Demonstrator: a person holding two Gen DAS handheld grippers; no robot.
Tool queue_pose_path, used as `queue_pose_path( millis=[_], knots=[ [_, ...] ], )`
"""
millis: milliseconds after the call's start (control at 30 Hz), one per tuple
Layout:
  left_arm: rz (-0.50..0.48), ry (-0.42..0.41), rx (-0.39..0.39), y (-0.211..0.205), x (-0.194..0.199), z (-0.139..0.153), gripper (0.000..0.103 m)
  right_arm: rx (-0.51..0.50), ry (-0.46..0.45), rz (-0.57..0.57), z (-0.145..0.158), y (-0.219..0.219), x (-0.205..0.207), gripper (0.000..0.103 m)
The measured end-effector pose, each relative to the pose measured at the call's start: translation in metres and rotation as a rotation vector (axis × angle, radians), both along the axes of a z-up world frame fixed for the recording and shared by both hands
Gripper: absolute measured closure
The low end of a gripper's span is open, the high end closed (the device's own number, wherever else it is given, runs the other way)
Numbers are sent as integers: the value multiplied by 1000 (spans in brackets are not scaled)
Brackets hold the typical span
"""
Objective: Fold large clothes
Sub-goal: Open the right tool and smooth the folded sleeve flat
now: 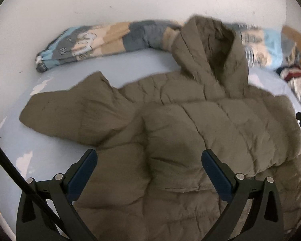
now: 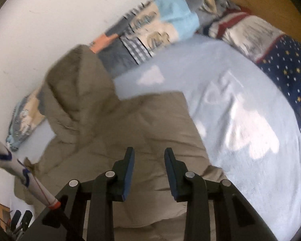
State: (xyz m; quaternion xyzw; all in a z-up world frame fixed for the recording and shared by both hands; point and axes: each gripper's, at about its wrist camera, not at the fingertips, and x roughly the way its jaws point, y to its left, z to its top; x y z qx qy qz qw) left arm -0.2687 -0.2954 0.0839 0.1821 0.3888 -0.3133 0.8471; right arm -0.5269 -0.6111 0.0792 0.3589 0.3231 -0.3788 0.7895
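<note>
Where the bed [image 1: 56,160] fills both views, its pale blue sheet with white cloud shapes carries every other item. A white wall [image 1: 130,2] rises behind the bed. The jacket [image 1: 180,136], an olive quilted one with a hood, lies spread flat on the sheet and takes up most of the left wrist view. Its hood [image 1: 212,48] points toward the wall and rests against a rolled patchwork blanket [image 1: 102,38] that runs along the wall edge. One sleeve [image 1: 74,112] extends to the left in the left wrist view and lies flat on the sheet. A second blanket [image 2: 287,70], dark blue with small stars and a red and white part, lies at the far right edge of the bed, well apart from the jacket.

The left gripper [image 1: 149,158] hangs above the lower body of the jacket. Its jaws stand wide, with nothing between them. The right gripper [image 2: 149,156] hangs above the right side of the jacket, near the edge where the fabric meets the bare sheet. Its jaws stand narrow but apart, and no fabric is pinched between them. A white cord [image 2: 20,170] with blue markings crosses the lower left corner of the right wrist view.
</note>
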Motion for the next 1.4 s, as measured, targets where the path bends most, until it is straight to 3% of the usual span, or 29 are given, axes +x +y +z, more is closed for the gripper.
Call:
queue_pose_path(
  millis=[133, 333, 400, 500, 600, 733, 833, 900, 1033, 1167, 1267, 1400],
  knots=[
    [10, 44, 117, -14, 6, -30, 0, 38, 81, 14, -19, -6, 17, 69],
    [22, 121, 89, -8, 17, -34, 0, 114, 139, 33, -54, -11, 26, 69],
    [32, 98, 58, -3, 14, -22, 0, 107, 162, 28, -49, -10, 29, 69],
    [11, 31, -14, 1, 2, 3, 0, 64, 80, 20, -18, 3, 25, 69],
    [-21, -13, -71, 3, -8, 16, 0, -24, 62, 71, 8, 27, 36, 69],
    [-48, 49, -18, -7, -8, -3, 0, -4, 34, 192, 9, 59, 62, 69],
    [-49, 121, 86, -16, -3, -31, 0, 22, 91, 247, -14, 75, 78, 68],
    [-42, 164, 77, -14, 0, -38, 0, 30, 134, 264, -29, 81, 85, 65],
    [-34, 161, 45, -11, 0, -27, 0, 12, 184, 285, -35, 84, 91, 64],
    [-36, 117, -28, 2, -6, -1, 0, -38, 130, 284, -11, 92, 88, 62],
    [-37, 80, -65, 14, -7, 15, 0, -64, 68, 307, 2, 108, 90, 47],
    [-18, 49, -87, 33, -2, 30, 0, 6, 165, 431, -29, 137, 117, 39]
  ],
)
